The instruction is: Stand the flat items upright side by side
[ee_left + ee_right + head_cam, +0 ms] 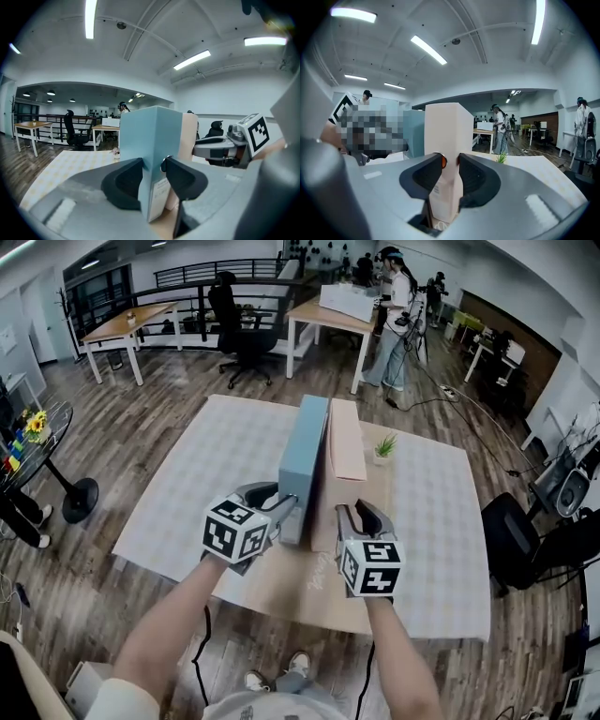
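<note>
on the tan surface (281, 589) left gripper (284, 506) clamps blue box (302, 457), right gripper (362, 514) pink box (345, 442) (pad contact shows only in gripper views)

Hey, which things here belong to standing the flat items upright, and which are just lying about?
Job: blue box, upright, in the jaws of the left gripper; pink box, upright beside it, in the jaws of the right gripper.
Lying about: small potted plant on the table, office chair, wooden desk behind.
</note>
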{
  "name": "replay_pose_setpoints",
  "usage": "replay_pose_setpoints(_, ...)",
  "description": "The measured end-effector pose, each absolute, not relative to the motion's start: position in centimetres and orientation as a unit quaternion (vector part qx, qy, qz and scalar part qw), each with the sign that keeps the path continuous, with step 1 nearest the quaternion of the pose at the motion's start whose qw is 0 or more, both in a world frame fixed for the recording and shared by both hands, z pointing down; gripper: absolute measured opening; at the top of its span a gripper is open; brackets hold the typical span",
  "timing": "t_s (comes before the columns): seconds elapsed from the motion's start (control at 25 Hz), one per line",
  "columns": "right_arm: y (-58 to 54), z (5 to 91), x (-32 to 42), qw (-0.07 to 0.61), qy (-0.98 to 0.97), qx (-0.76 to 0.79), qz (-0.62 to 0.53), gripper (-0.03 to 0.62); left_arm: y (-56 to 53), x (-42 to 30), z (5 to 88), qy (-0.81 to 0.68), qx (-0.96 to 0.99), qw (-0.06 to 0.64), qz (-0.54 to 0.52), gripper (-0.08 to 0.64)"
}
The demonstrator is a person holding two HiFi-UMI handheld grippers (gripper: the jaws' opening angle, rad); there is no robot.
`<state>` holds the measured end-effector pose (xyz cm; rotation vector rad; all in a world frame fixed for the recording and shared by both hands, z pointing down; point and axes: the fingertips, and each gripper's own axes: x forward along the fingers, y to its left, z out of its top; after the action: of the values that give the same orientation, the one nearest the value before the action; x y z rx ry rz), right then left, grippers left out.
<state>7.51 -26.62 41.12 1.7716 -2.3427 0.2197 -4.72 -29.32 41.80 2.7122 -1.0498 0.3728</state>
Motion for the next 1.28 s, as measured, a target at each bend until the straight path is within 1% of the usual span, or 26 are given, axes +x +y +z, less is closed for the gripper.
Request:
replay_pose_setpoints(0.4,-26.7,41.2,3.8,0.082,-0.782,0.614,0.068,0.117,-29.4,-5.0,41.7,-0.352,0.922,0.089,0.135,0.163)
replay_pose_setpoints(0.76,-26.6,41.4,4.3,0.098,-0.788,0.605,0.060,0.138,-29.3,-5.2,41.7,-0.359,0.920,0.089,0.129,0.164)
replay_pose_setpoints(0.92,-26.3,41.3,4.3,0.106,-0.787,0.605,0.059,0.144,-29.1,-5.4,41.6,-0.364,0.918,0.095,0.128,0.178)
replay_pose_setpoints(1.28,-23.5,39.5,5.2,0.089,-0.774,0.624,0.062,0.147,-27.0,-7.0,39.9,-0.386,0.912,0.096,0.101,0.178)
